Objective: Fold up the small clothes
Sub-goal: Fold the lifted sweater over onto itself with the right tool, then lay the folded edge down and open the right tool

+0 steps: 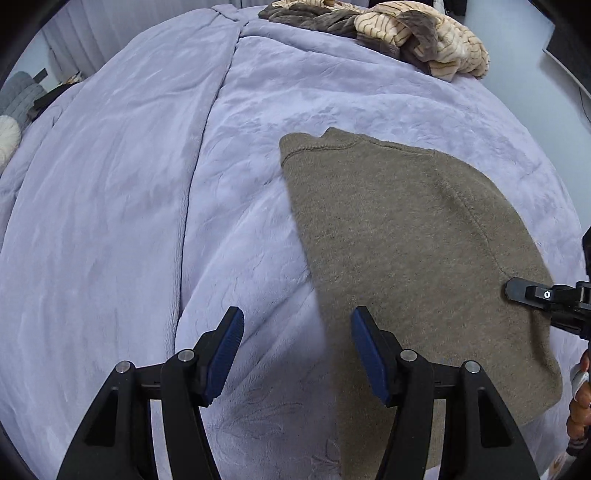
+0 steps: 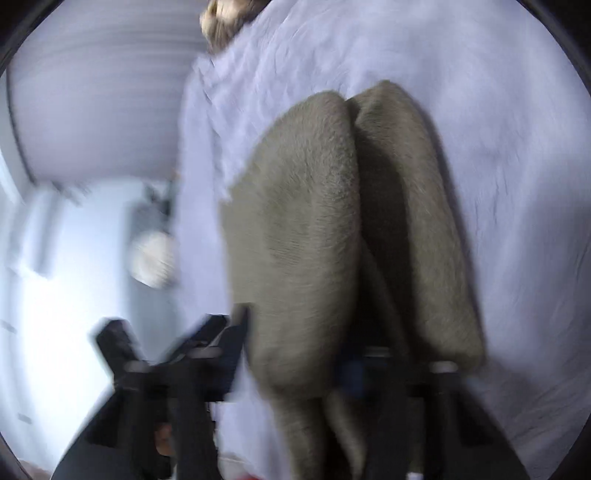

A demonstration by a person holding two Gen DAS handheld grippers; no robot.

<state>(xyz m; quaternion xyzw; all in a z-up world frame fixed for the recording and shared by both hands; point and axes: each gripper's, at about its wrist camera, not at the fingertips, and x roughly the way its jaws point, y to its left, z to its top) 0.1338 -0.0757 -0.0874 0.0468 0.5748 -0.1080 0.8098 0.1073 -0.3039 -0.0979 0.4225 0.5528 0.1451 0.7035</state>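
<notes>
A brown fleece garment (image 1: 399, 236) lies on the lilac bedcover (image 1: 129, 221), folded lengthwise with its collar end far from me. My left gripper (image 1: 297, 325) hovers open over the garment's near left edge, one blue pad above the cover and one above the fabric, with nothing pinched. My right gripper (image 1: 532, 295) reaches in at the garment's right edge. In the blurred right wrist view the garment (image 2: 306, 206) bulges up in two folds and runs down between the jaws of the right gripper (image 2: 303, 354), which looks shut on it.
A heap of striped beige and brown clothes (image 1: 388, 26) lies at the far end of the bed. Grey and cream bundles (image 1: 11, 110) sit beyond the bed's left side. A person's hand (image 1: 580, 398) shows at the right rim. Broad lilac cover spreads left of the garment.
</notes>
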